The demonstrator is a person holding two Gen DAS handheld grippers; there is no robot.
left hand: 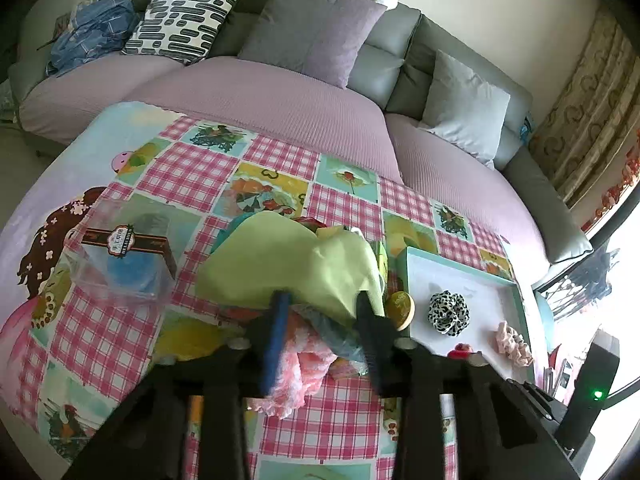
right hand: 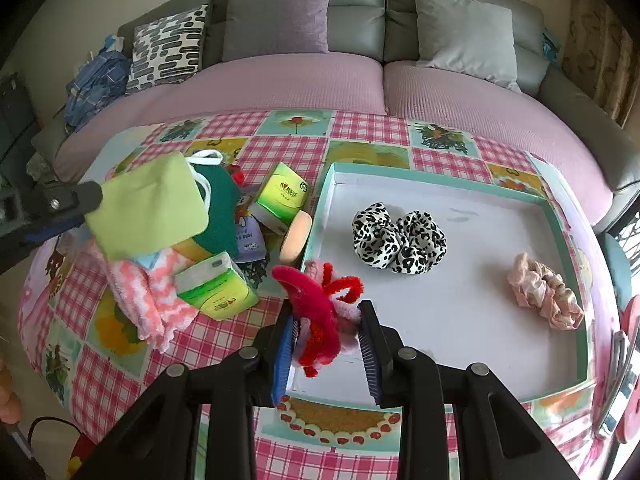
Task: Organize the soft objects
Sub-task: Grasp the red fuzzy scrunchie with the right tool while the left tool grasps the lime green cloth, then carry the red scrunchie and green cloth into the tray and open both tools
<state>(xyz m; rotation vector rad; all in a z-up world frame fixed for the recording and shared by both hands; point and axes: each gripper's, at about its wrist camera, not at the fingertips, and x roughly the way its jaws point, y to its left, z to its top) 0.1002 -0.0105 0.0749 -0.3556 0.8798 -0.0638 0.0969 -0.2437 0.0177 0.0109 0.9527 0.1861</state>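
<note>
The left claw (left hand: 322, 304) grips the flat light-green cloth pad (right hand: 146, 208), lifted above the clutter on the checked desk (right hand: 280, 152); the right claw (right hand: 326, 316), narrowly closed, holds a fuzzy red-and-pink hair ornament (right hand: 320, 308) over the near edge of the white, teal-rimmed tray (right hand: 460, 304).

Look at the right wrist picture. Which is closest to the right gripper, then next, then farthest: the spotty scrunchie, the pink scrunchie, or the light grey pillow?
From the right gripper:
1. Spotty scrunchie, in the white tray, just ahead.
2. Pink scrunchie, also in the tray, off to the right. It is a bit farther, though fairly close to call.
3. Light grey pillow, far back on the sofa.
</note>
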